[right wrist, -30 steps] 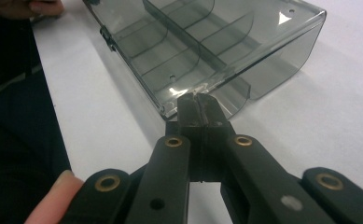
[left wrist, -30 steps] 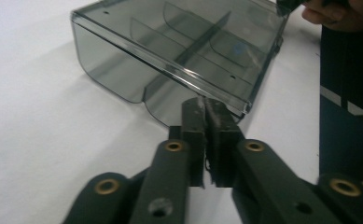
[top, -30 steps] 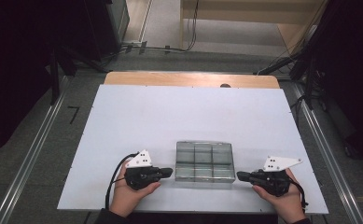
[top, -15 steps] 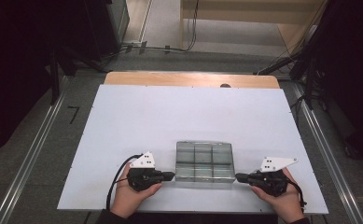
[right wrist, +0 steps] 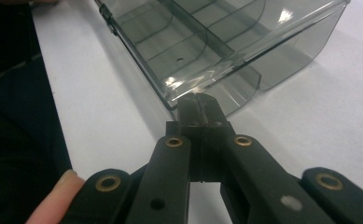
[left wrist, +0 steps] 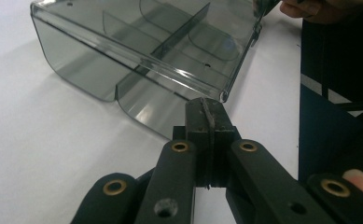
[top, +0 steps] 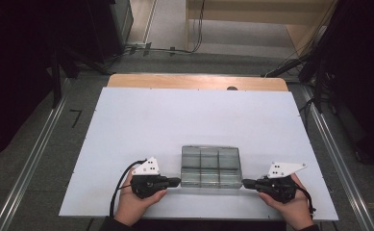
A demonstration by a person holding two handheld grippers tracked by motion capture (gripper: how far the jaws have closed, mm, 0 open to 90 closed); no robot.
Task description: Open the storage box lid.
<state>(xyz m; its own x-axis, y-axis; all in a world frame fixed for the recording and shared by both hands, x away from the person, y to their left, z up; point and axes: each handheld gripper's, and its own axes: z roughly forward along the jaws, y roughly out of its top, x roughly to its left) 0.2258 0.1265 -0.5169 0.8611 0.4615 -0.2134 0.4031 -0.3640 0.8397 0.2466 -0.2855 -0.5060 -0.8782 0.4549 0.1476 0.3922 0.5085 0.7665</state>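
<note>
A smoky clear plastic box (top: 211,166) with several empty compartments stands near the front edge of the white table (top: 175,120). My left gripper (top: 179,181) is shut, its tip against the box's left side near the front corner. My right gripper (top: 243,182) is shut too, touching the right side near the other front corner. In the left gripper view the closed jaws of the left gripper (left wrist: 206,105) meet just under the rim of the box (left wrist: 146,46). In the right gripper view the right gripper (right wrist: 199,100) sits the same way against the box (right wrist: 216,42). Nothing is between either pair of jaws.
A wooden strip (top: 199,82) runs along the table's far edge. Metal rails (top: 31,159) flank the table on the floor, and cables (top: 175,48) lie beyond it. A hand (top: 131,204) holds each gripper at the front edge.
Both grippers have edged slightly inward and toward the front, so their tips now touch the box's sides. The box has not moved.
</note>
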